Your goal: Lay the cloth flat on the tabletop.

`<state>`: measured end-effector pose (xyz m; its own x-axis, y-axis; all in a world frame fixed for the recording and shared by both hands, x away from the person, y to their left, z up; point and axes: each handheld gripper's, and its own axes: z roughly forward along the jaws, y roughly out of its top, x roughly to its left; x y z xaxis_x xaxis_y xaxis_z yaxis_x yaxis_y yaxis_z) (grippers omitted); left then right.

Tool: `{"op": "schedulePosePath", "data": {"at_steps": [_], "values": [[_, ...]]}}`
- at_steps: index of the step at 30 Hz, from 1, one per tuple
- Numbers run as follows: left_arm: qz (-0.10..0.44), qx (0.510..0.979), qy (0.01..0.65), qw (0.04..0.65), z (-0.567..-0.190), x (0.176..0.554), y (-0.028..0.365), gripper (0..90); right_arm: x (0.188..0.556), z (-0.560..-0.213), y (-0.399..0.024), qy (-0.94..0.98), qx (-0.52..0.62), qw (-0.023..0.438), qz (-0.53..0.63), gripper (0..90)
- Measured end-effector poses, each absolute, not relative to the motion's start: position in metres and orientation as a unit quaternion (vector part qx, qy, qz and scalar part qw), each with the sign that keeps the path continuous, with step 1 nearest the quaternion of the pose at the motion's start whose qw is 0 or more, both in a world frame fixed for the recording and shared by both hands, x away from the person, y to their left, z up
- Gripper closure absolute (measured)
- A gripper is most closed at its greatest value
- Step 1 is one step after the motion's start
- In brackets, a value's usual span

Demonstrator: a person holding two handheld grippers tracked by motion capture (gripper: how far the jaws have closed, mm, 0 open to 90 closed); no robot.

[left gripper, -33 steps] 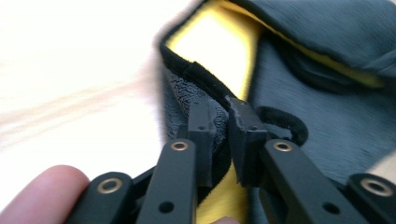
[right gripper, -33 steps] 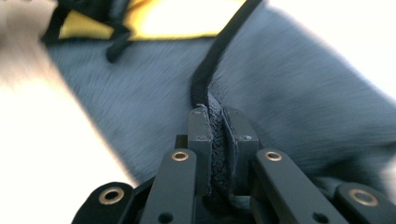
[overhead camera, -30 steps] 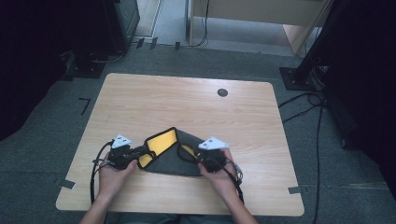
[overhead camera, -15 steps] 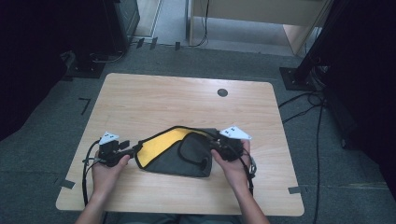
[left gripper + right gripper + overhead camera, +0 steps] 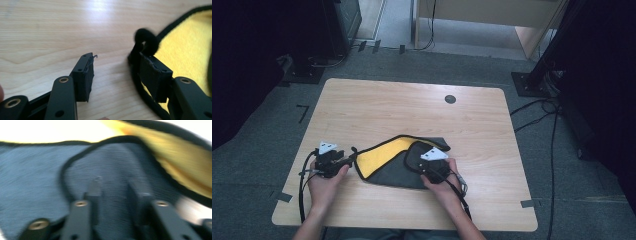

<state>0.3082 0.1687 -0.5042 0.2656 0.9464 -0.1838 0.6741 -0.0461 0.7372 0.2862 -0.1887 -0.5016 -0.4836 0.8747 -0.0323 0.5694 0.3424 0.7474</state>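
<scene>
Since the earlier high views, our right gripper point(image 5: 430, 161) has swung its corner of the cloth back over the middle and come down onto the grey side, while our left gripper point(image 5: 346, 161) has stayed at the cloth's left tip. The yellow patch that stood up between the two grippers a second ago now lies flatter and wider.

The pale rectangular wooden table point(image 5: 402, 107) carries everything, with a small round dark grommet point(image 5: 450, 99) near its far edge. On the near half of the table lies the dark grey cloth with a yellow inner face and black piped edge point(image 5: 387, 175), folded roughly into a triangle, its yellow side showing toward the left and a grey flap point(image 5: 414, 151) folded over at the right.

Our right gripper sits on that grey flap; its view is blurred, its jaws have just been closing, and they stand close together with grey fabric point(image 5: 117, 182) running between them, though we cannot tell whether they pinch it.

Our left gripper rests just at the cloth's left tip. Its jaws have just been closing a little, yet they stand spread: one over bare wood, the other touching the black edge beside a small black fabric loop point(image 5: 147, 41), with nothing clamped between them.
</scene>
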Motion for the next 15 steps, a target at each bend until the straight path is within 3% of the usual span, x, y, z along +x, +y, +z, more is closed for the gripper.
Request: {"op": "schedulePosePath", "data": {"at_steps": [2, 4, 7, 9, 12, 15], "values": [[0.19, 0.688, 0.585, 0.386, -0.501, 0.306, 0.17, 44.9, 0.287, -0.497, -0.205, 0.772, 0.475, 0.22, 0.36, 84.2], [0.204, 0.676, 0.592, 0.389, -0.498, 0.305, 0.172, 42.3, 0.286, -0.493, -0.217, 0.756, 0.493, 0.237, 0.358, 83.9], [0.222, 0.652, 0.605, 0.399, -0.493, 0.303, 0.177, 40.0, 0.282, -0.483, -0.236, 0.721, 0.525, 0.286, 0.351, 75.7], [0.232, 0.634, 0.61, 0.416, -0.488, 0.3, 0.182, 38.8, 0.277, -0.476, -0.243, 0.703, 0.532, 0.286, 0.376, 72.4], [0.227, 0.639, 0.582, 0.449, -0.481, 0.296, 0.179, 38.5, 0.271, -0.467, -0.229, 0.729, 0.482, 0.232, 0.428, 65.9], [0.177, 0.699, 0.548, 0.424, -0.488, 0.302, 0.156, 33.9, 0.269, -0.471, -0.193, 0.77, 0.427, 0.174, 0.44, 56.6]]}}
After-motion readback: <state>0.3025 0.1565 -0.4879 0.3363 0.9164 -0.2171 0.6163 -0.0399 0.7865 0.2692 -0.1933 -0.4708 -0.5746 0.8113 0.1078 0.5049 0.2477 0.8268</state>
